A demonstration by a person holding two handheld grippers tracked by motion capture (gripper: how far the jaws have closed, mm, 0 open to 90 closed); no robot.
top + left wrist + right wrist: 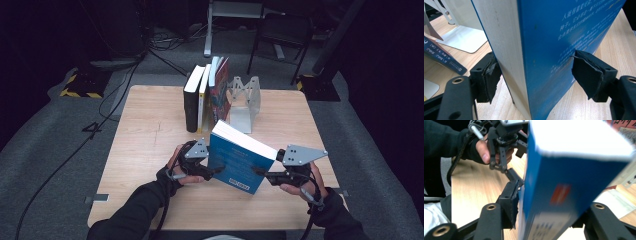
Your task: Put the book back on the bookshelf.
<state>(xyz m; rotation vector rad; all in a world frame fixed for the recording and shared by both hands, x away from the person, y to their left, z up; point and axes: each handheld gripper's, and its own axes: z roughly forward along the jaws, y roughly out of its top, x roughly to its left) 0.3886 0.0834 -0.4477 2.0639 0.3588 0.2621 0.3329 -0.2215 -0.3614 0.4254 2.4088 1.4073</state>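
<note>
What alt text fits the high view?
A blue book stands tilted on a wooden table between the left gripper and right gripper. Behind it, a row of books leans beside a metal bookend.

At the twelve o'clock edge of the wooden table (150, 150) a row of books (206, 95) stands upright, leaning a little: a black one at the nine o'clock end, then a white and yellow one, then a red one. Just beside them at three o'clock stands a metal bookend (245, 100). Beyond the table, at one o'clock, a dark chair (282, 37) sits on the grey floor (45, 130).
</note>
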